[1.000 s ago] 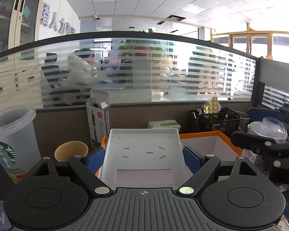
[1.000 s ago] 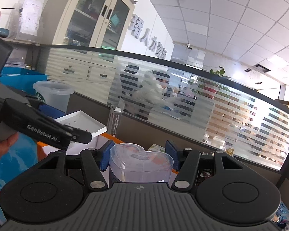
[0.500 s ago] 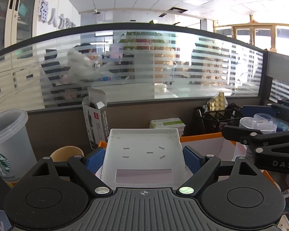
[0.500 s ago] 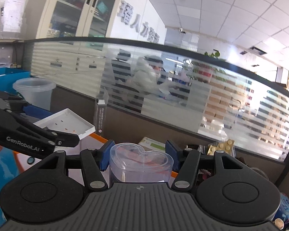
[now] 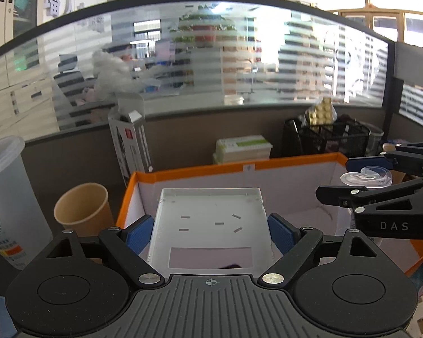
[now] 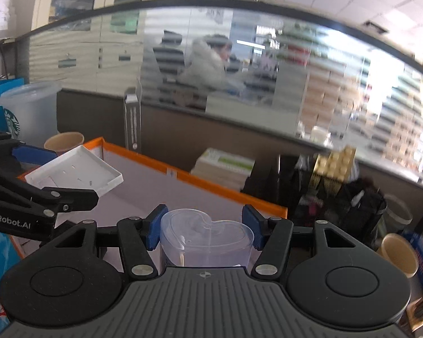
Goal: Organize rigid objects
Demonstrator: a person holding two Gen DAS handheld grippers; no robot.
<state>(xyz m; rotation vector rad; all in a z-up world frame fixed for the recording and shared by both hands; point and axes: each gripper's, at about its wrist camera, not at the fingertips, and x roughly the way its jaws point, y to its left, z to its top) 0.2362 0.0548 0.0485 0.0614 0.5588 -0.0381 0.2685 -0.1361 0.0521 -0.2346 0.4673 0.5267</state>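
Note:
My left gripper (image 5: 210, 233) is shut on a flat white plastic tray (image 5: 211, 225) and holds it level over the orange-rimmed box (image 5: 239, 166). My right gripper (image 6: 203, 229) is shut on a clear heart-shaped plastic container (image 6: 206, 236), held above the same box (image 6: 211, 187). In the left wrist view the right gripper (image 5: 380, 186) with the heart container (image 5: 366, 175) is at the right. In the right wrist view the left gripper (image 6: 28, 186) with the white tray (image 6: 76, 172) is at the left.
A brown paper cup (image 5: 83, 208) and a Starbucks plastic cup (image 5: 5, 205) stand left of the box. An upright carton (image 5: 132, 149), stacked books (image 5: 244, 148) and a black mesh basket (image 5: 332, 138) stand behind it. Another paper cup (image 6: 399, 253) is at the right.
Both grippers have tilted down and moved forward over the orange-rimmed box, which now shows its inside. Each still holds its object.

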